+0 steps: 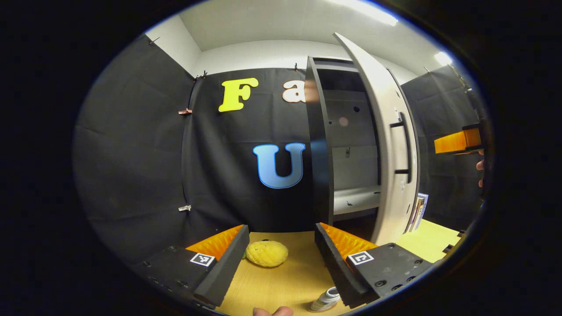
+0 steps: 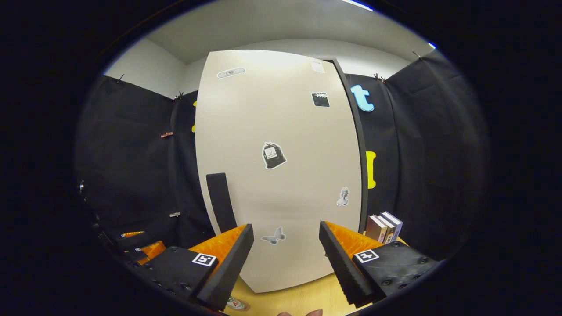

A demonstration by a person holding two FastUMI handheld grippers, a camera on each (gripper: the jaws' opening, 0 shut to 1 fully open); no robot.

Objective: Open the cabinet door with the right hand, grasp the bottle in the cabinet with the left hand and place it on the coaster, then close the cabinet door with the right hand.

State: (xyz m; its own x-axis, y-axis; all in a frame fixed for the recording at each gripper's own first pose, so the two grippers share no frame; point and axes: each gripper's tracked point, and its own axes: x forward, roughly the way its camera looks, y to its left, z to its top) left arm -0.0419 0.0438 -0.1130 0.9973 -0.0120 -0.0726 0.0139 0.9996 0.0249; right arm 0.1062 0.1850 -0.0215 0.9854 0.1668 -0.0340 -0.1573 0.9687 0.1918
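The tall cabinet [image 1: 322, 145] stands open, and its pale door [image 1: 386, 131] is swung out to the right with a dark handle [image 1: 406, 147]. The shelves I can see inside hold nothing. A small white-capped bottle [image 1: 327, 299] is on the table under my left gripper's [image 1: 281, 228] right finger; that gripper is open and holds nothing. A yellow bumpy pineapple-shaped piece [image 1: 266, 253], perhaps the coaster, lies between its fingers further on. My right gripper [image 2: 286, 226] is open and faces the door's [image 2: 281, 175] sticker-covered outer face, right of the black handle [image 2: 219, 199].
The wooden table [image 1: 281, 285] runs up to the cabinet's foot. Books [image 2: 384, 227] stand right of the door by the cloth wall. The right gripper [image 1: 456, 141] and a hand show at the far right beyond the door. The left gripper [image 2: 140, 250] sits low to the left.
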